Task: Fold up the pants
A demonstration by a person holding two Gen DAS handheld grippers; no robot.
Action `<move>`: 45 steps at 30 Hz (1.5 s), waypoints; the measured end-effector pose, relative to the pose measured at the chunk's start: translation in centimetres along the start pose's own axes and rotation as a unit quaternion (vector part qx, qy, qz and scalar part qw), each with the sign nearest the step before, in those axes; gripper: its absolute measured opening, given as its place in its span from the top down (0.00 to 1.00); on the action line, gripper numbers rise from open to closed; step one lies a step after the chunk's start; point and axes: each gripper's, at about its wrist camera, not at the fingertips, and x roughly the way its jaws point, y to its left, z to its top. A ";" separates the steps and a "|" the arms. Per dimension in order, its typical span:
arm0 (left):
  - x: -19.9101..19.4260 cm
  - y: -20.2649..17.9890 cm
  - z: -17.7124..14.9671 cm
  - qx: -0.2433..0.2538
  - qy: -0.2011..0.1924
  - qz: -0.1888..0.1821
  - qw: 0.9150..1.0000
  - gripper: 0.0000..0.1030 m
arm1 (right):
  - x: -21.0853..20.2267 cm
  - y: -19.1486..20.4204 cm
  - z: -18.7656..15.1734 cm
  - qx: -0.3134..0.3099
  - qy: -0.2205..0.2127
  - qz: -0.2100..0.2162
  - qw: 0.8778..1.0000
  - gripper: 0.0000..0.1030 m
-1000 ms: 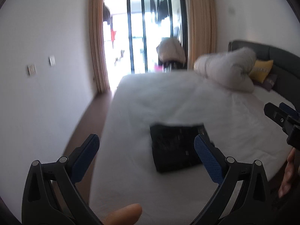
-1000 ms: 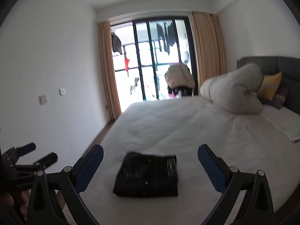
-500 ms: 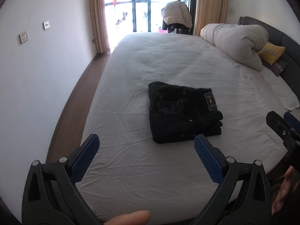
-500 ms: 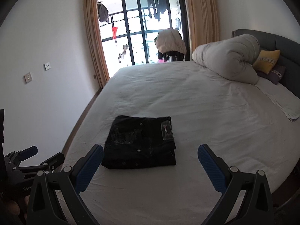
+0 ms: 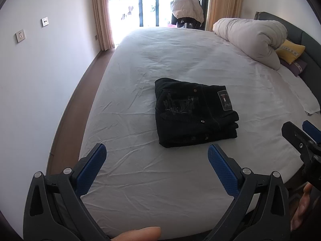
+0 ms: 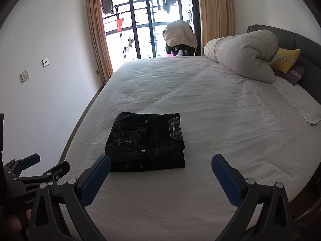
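White sheets cover the wide bed, lightly creased, and on them, toward the near left part, lie the black pants, already folded into a thick, squarish stack of heavy denim-like cloth, with metal rivets, pale stitching and a rectangular patch on top. Judged from this, the folding looks done or very nearly so; any next move would be only a light press to square the layered edges on the right side. Both tools hover off the cloth, touching nothing: the left gripper has its blue textured pads spread wide and empty, and the right gripper is likewise released, jaws apart. Farther back sit a rolled grey-white duvet, soft and bulging, a yellow pillow against the dark headboard, tan curtains, and a glass balcony door.
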 end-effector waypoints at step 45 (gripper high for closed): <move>0.7 -0.1 -0.1 -0.001 0.005 -0.002 1.000 0.00 | 0.2 0.1 -0.8 -0.009 0.012 0.006 1.000 0.00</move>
